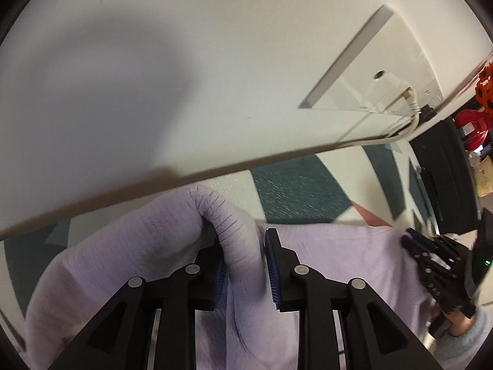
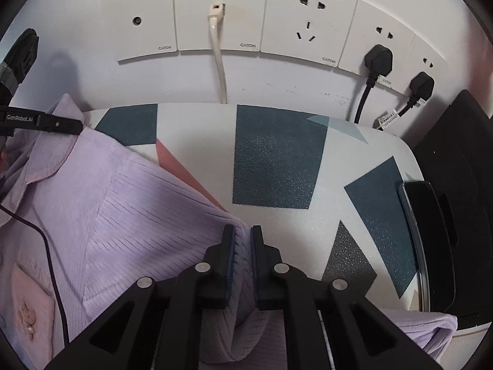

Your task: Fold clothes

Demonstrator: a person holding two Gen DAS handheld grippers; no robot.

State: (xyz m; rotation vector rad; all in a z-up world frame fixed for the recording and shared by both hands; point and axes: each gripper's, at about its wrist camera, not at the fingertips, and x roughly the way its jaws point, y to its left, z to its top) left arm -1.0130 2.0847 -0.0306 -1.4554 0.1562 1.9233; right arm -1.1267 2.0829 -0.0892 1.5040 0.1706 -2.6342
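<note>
1. Your left hand-held gripper (image 1: 245, 265) pinches a rolled bunch of the lilac shirt (image 1: 332, 265). The fingers sit a fair way apart, with the cloth filling the gap between the blue pads (image 1: 272, 273).
2. Your right hand-held gripper (image 2: 242, 259) is pressed nearly together on a folded edge of the shirt (image 2: 129, 203), with only a thin layer of cloth between the pads.
3. The shirt lies partly on the patterned table (image 2: 277, 160), on its left side. The collar (image 2: 46, 154) is far left, and a pink pocket (image 2: 30, 302) lies near left. The left view looks lifted and tilted towards the wall, so that end of the shirt seems raised off the table.
4. A stray fold of lilac cloth (image 2: 431, 326) shows at the near right edge. You cannot tell from here whether it belongs to this shirt.
5. Risk: the left grip holds a thick roll, not a flat edge. I judge it could slide out if you pull hard, and the fold would come out crooked.
6. Risk: a thin black cable (image 2: 52, 265) trails across the shirt on the left. It could get trapped inside a fold or drag the cloth.
7. Risk: the wall sockets (image 2: 308, 27) and plugs (image 2: 377, 58) are just beyond the far table edge. A high, wide swing could brush the leads.
8. Risk: a dark device (image 2: 428, 240) lies at the right table edge. Sweeping cloth that way could push it.
</note>
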